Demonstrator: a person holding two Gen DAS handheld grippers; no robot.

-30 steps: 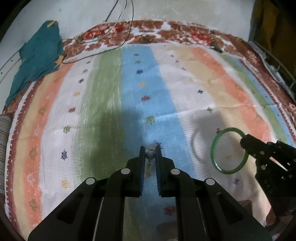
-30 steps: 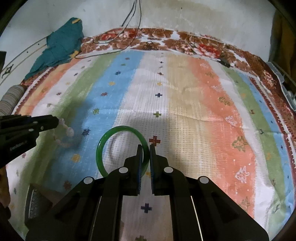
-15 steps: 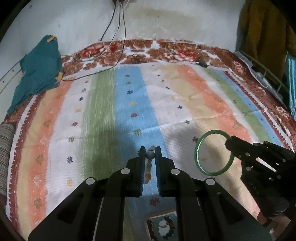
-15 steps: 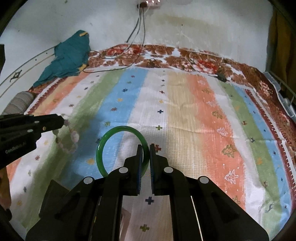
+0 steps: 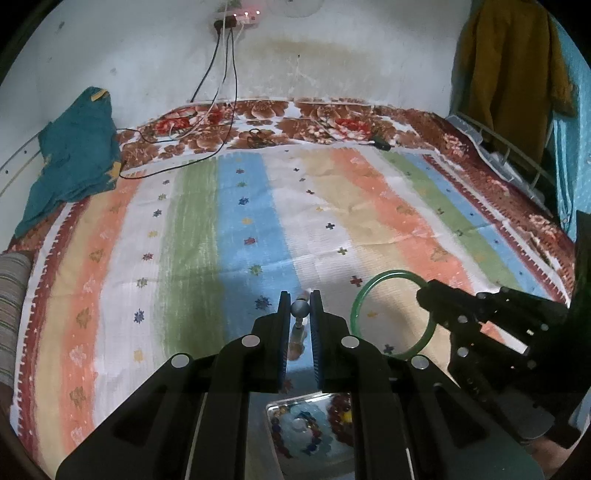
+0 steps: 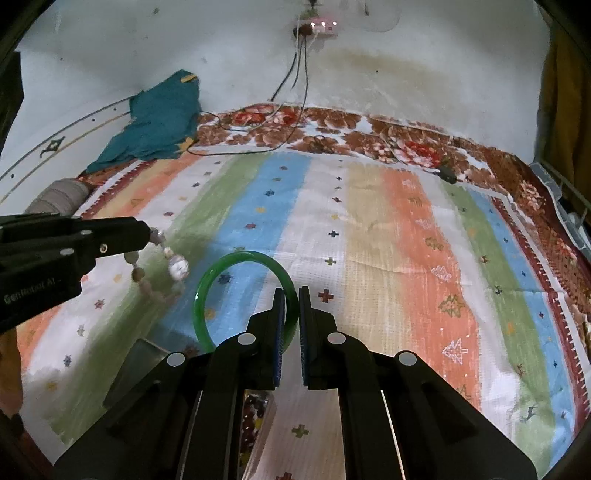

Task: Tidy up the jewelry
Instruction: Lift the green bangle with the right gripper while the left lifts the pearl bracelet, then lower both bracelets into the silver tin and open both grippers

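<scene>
While both hands hover over the bed, the left gripper (image 5: 300, 308) is pinched tight on a beaded bracelet of pale, silvery beads (image 6: 162, 266), one round bead caught between its black pads and the rest of the strand dangling in a loop below. Just to its right, the right gripper (image 6: 291, 306) is clamped on the rim of a glossy green glass bangle (image 6: 221, 273), which stands upright off the left side of its tips, clear of the cloth. The two grippers are near each other but apart, bangle and beads not touching.

Beneath them, low in both views, sits a shiny metal tray (image 5: 280, 406) with dark red and blue beaded pieces lying in it, partly hidden by the gripper bodies. All around spreads a striped bedspread in green, blue, cream and orange with small motifs (image 5: 243, 221), edged by a brown floral border. Further out: a crumpled teal cloth (image 5: 74, 155) at the far left corner, black cables (image 5: 221, 122) trailing down from a wall socket strip (image 5: 240, 16), a mustard-yellow garment (image 5: 509, 66) hanging at right.
</scene>
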